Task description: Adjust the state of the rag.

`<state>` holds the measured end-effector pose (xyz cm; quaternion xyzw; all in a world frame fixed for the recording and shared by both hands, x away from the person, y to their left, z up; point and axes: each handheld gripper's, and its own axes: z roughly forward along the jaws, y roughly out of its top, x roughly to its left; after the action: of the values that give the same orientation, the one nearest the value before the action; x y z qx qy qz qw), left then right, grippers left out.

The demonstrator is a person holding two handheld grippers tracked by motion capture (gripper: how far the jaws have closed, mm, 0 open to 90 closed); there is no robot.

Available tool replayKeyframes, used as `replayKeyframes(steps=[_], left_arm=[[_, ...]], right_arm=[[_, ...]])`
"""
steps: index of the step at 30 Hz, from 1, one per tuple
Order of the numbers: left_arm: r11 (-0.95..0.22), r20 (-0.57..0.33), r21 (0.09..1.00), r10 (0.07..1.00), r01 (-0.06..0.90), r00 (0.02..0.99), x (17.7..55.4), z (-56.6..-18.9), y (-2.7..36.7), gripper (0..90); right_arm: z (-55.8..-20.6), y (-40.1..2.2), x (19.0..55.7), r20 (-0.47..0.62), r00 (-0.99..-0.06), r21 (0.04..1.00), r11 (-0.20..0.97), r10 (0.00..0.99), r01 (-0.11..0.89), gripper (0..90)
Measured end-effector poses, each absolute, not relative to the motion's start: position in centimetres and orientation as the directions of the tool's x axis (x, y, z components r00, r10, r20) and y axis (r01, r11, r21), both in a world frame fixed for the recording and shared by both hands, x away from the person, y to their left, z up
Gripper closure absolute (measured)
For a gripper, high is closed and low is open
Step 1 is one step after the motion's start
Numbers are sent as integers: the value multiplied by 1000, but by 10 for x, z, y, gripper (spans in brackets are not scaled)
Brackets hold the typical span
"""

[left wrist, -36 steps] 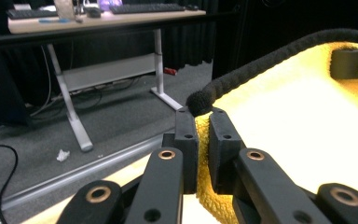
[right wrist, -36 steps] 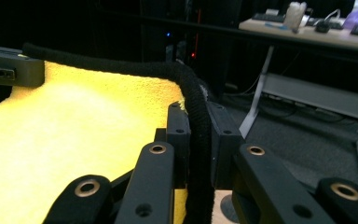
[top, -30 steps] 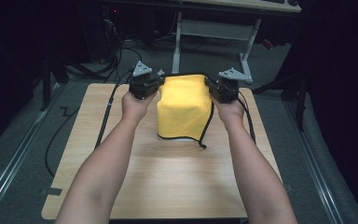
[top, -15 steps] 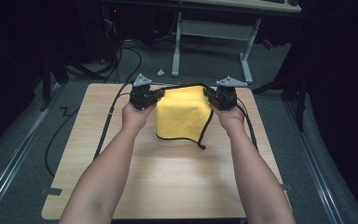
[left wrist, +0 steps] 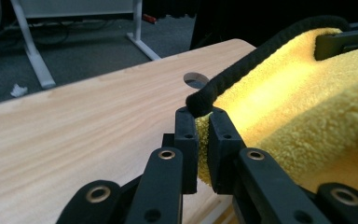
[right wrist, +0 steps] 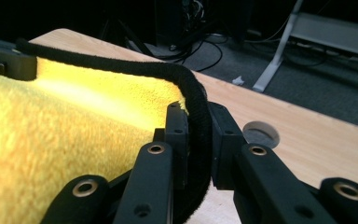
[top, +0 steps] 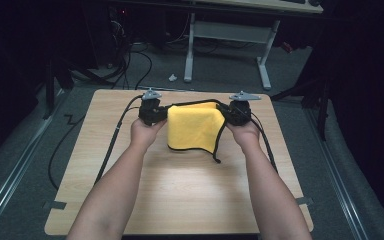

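The left tool (top: 152, 111) pinched one top corner of the yellow cloth (top: 192, 127) right at its black trim (left wrist: 261, 51), jaws pressed together on the fabric, and the right tool (top: 239, 111) pinched the other corner, its jaws closed on the trim as well. The cloth hung folded between them over the far half of the counter (top: 180, 190), its lower edge at or near the wood; I could not tell whether it touched. My worry was the grips: each tool held little more than the hem, so any pull apart could have slid a corner out and dropped that side. I also judged that lowering unevenly would have bunched the fold instead of laying it flat, and the loose tail of trim (top: 216, 156) at the lower right could have tucked under and left a ridge.
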<state>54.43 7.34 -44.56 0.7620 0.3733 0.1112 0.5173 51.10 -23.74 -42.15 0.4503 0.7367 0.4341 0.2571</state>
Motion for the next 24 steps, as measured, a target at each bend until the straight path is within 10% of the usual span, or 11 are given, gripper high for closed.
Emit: replayKeyframes(steps=[24], left_arm=[[-182,-247,855,681,486,690,535,-462,77,817]], right_arm=[[-442,-240,511,94,-434,856,150,896,494,738]])
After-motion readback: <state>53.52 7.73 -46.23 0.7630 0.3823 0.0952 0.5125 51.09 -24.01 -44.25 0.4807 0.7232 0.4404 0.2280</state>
